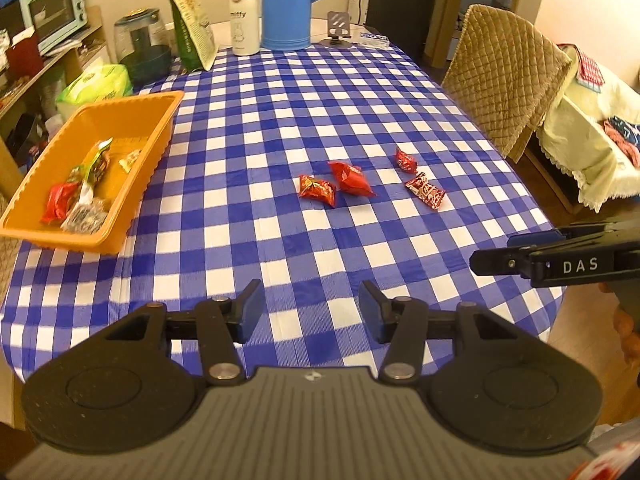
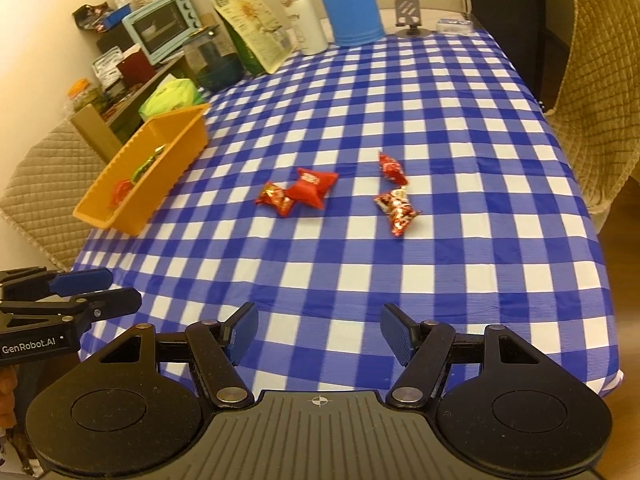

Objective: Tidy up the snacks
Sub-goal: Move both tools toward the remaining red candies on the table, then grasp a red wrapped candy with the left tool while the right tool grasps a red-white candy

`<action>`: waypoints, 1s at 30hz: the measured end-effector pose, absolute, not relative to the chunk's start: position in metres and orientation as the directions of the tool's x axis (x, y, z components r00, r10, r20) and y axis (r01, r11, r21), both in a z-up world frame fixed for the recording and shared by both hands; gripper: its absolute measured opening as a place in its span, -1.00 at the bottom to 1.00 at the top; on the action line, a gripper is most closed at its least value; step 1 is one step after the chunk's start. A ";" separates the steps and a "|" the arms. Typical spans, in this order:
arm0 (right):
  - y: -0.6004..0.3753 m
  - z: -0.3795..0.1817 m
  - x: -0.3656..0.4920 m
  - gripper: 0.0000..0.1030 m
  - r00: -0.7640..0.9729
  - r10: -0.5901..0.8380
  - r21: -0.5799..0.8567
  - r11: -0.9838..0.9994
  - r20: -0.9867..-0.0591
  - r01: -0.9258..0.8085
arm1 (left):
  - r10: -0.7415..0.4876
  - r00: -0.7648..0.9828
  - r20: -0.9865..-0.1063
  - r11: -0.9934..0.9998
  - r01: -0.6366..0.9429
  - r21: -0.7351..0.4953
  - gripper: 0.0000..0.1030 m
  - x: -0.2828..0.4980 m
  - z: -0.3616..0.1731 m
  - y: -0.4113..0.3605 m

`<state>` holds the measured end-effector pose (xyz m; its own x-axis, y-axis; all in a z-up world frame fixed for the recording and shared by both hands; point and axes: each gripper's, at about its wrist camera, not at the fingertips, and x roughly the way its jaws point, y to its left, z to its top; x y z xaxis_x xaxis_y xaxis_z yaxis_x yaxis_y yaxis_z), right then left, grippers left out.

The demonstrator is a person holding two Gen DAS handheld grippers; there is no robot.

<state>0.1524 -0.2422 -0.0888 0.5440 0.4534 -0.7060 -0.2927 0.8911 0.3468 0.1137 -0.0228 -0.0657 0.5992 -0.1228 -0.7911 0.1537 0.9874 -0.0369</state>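
Several red snack packets lie mid-table on the blue checked cloth: one patterned packet (image 1: 317,190) (image 2: 275,198), a plain red pouch (image 1: 351,179) (image 2: 311,188), a small red one (image 1: 405,160) (image 2: 390,168) and a red-and-white one (image 1: 425,191) (image 2: 397,210). An orange basket (image 1: 132,112) (image 2: 176,140) at the left holds several snacks. My left gripper (image 1: 311,312) hovers open and empty over the near table edge. My right gripper (image 2: 318,334) is also open and empty, short of the packets. Each gripper shows at the other view's side: the right gripper (image 1: 496,252), the left gripper (image 2: 120,292).
At the far end stand a blue jug (image 1: 288,4) (image 2: 348,4), a white bottle (image 1: 243,16), a green bag (image 1: 190,20) and a phone stand (image 1: 339,30). Padded chairs (image 1: 504,80) (image 2: 596,92) flank the table. A cluttered shelf with a toaster oven (image 1: 52,12) stands at the left.
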 end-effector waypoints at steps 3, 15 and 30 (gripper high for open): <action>-0.244 -0.091 0.156 0.31 0.548 0.440 0.338 0.898 -0.711 -0.282 | -0.132 0.597 -0.792 0.986 0.164 -0.041 -0.06 0.120 -0.069 -0.023; -0.258 -0.102 0.174 0.31 0.560 0.389 0.337 0.920 -0.732 -0.199 | -0.137 0.602 -0.787 0.968 0.250 0.023 -0.06 0.152 -0.094 -0.026; -0.281 -0.113 0.190 0.31 0.572 0.308 0.349 0.936 -0.760 -0.040 | -0.166 0.583 -0.795 0.910 0.401 0.104 -0.06 0.218 -0.126 -0.033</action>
